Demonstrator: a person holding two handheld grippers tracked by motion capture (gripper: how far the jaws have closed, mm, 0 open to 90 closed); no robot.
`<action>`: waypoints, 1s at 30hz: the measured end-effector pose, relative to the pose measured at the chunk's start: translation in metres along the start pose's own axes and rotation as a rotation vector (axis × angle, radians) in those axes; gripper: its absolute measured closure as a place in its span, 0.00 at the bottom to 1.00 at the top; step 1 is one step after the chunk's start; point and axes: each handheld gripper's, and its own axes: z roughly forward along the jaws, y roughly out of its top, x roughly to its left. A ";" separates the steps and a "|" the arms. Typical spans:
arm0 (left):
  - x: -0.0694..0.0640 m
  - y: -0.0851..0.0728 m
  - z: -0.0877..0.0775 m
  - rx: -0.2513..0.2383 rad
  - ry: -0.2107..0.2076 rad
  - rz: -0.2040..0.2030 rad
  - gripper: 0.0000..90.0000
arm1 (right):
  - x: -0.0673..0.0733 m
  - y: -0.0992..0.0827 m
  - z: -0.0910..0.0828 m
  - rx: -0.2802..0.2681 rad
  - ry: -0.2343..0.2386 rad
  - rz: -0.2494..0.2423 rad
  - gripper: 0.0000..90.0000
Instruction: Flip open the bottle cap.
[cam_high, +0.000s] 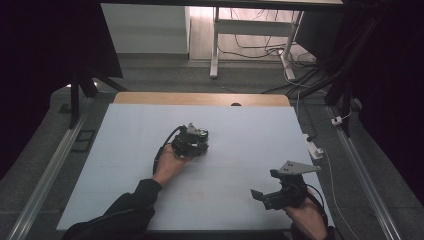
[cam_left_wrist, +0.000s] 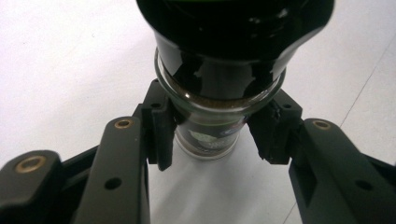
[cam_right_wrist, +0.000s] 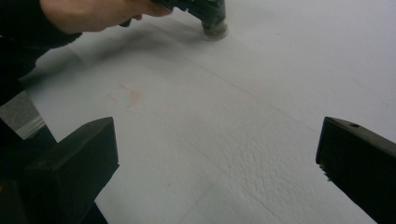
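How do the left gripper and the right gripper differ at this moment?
The left gripper is clamped on a small glass jar; the right gripper stands wide open with nothing between its jaws. The left sits mid-table, the right near the front right corner. Both are black two-jaw tools, each held in one hand.

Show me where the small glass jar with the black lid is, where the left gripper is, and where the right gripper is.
small glass jar with the black lid (cam_left_wrist: 205, 135), left gripper view, on its glass body.
left gripper (cam_left_wrist: 210, 133), left gripper view, midway between its black fingertips, which clamp the jar.
right gripper (cam_high: 261, 196), high view, between its open fingertips.
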 end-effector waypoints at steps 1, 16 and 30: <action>0.000 0.000 0.000 0.000 0.001 0.000 0.60 | 0.000 0.002 0.002 -0.004 0.005 -0.003 0.00; 0.000 0.000 0.000 0.007 0.003 0.005 0.60 | 0.002 0.030 0.031 -0.003 0.060 -0.043 0.00; 0.000 0.000 0.000 0.006 -0.001 0.002 0.60 | 0.000 0.062 0.058 -0.019 0.054 -0.057 0.00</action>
